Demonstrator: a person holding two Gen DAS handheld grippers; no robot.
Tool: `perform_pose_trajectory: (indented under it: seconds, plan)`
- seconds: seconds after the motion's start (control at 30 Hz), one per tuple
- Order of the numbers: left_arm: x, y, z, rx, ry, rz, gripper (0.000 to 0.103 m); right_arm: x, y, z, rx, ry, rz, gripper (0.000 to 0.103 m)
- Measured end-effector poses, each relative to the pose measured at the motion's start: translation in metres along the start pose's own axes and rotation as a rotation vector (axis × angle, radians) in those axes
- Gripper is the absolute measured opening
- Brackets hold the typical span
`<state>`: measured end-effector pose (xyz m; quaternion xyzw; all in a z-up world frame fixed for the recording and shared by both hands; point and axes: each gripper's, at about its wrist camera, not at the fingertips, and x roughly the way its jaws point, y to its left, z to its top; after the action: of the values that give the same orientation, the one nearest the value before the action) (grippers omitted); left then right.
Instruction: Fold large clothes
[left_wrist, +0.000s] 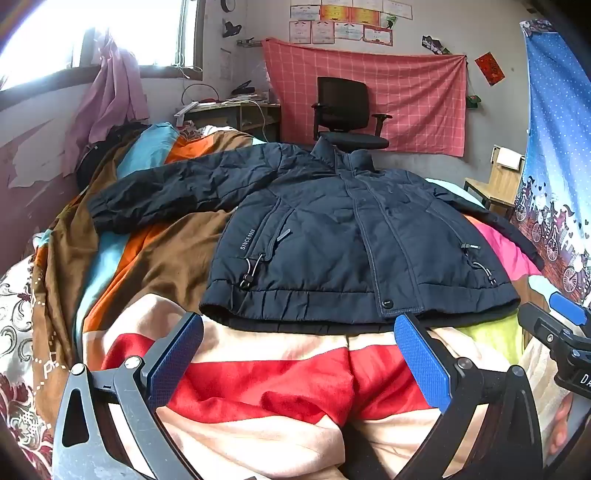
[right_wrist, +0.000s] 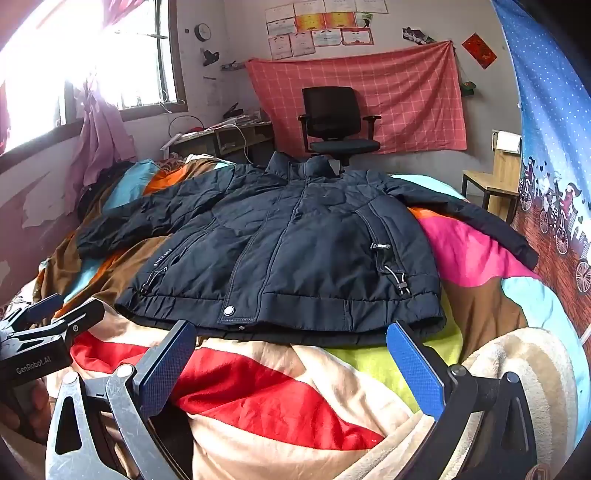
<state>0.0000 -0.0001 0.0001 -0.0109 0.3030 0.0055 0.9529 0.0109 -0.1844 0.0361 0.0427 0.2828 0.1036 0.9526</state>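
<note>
Dark jacket (left_wrist: 354, 236) flat, front up, on bed's striped blanket (left_wrist: 266, 384), collar far, hem near. Office chair (left_wrist: 345, 110), pink cloth (left_wrist: 391, 88) on far wall. Right sleeve end cut off past bed edge. Left gripper (left_wrist: 299, 354), right gripper (right_wrist: 291, 358) tilted down near hem, jaws wide, empty.

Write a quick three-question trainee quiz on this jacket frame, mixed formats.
1. True or false: the jacket lies front side up, sleeves spread out to both sides.
2. Multiple choice: the left tool is A) clamped on the hem, B) open over the blanket, short of the hem, C) gripping a sleeve.
3. Fill in: beyond the collar, against the pink cloth on the wall, stands a black ____.

Key: 1 true; 2 B; 3 chair.
</note>
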Motion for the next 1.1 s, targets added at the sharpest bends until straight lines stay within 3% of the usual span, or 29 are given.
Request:
perform_pose_trajectory:
  seconds: [1.1]
  plan:
    - [-0.0001,-0.0001,-0.0001,0.002,-0.003,0.001,0.101,-0.0007,-0.0010,0.0002,0.002,-0.002,-0.001,0.103]
